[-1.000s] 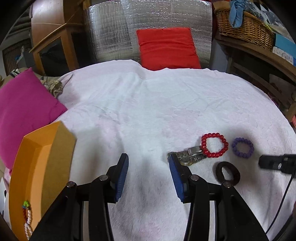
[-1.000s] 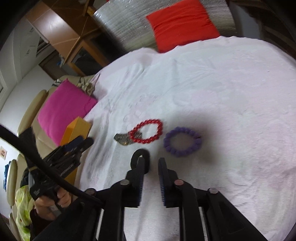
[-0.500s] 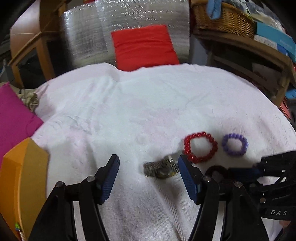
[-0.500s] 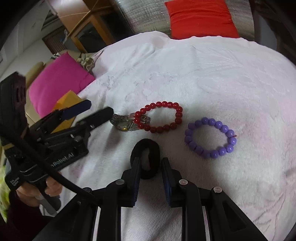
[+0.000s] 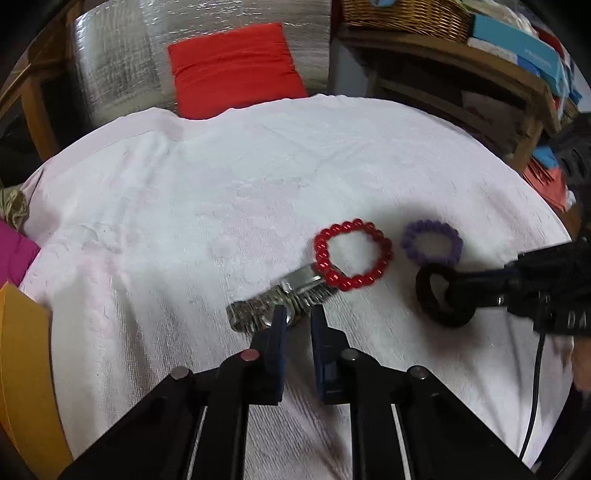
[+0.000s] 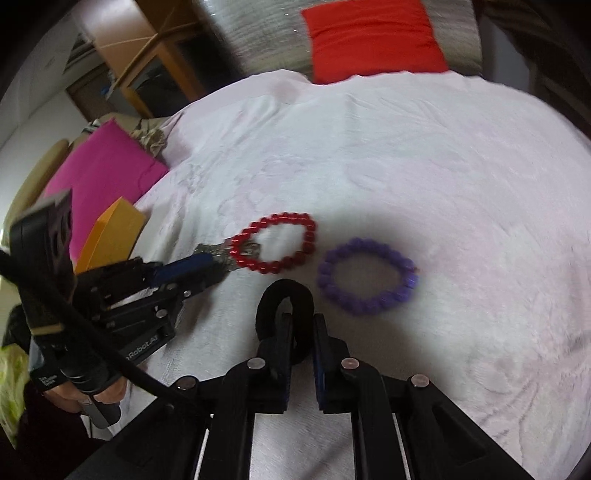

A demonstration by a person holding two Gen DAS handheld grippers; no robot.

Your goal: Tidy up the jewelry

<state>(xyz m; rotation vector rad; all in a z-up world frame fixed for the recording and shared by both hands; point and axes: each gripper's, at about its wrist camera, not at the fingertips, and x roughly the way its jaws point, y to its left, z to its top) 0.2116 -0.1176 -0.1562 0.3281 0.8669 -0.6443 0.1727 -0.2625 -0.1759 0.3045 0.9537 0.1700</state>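
Observation:
On the white towel [image 5: 221, 177] lie a silver watch [image 5: 251, 314], a red bead bracelet [image 5: 347, 284], a purple bead bracelet [image 5: 410, 247] and a black hair tie [image 5: 450, 317]. My left gripper [image 5: 297, 314] is shut on the watch's band, which touches the red bracelet [image 6: 273, 267]. My right gripper [image 6: 303, 321] has its jaws closing on the near side of the hair tie [image 6: 284, 288], with one finger through the loop. The purple bracelet [image 6: 362, 306] lies just right of it. From the left wrist view the right gripper [image 5: 461, 280] reaches in from the right.
An orange box [image 5: 18, 350] stands at the towel's left edge beside a pink cushion [image 6: 103, 166]. A red cushion [image 5: 232, 70] leans at the back. A shelf with a wicker basket [image 5: 399, 14] is at the back right. A hand [image 6: 88, 391] holds the left gripper.
My left gripper moved right and down to the watch, opened wide, then shut on its band. My right gripper moved forward onto the hair tie and its jaws narrowed.

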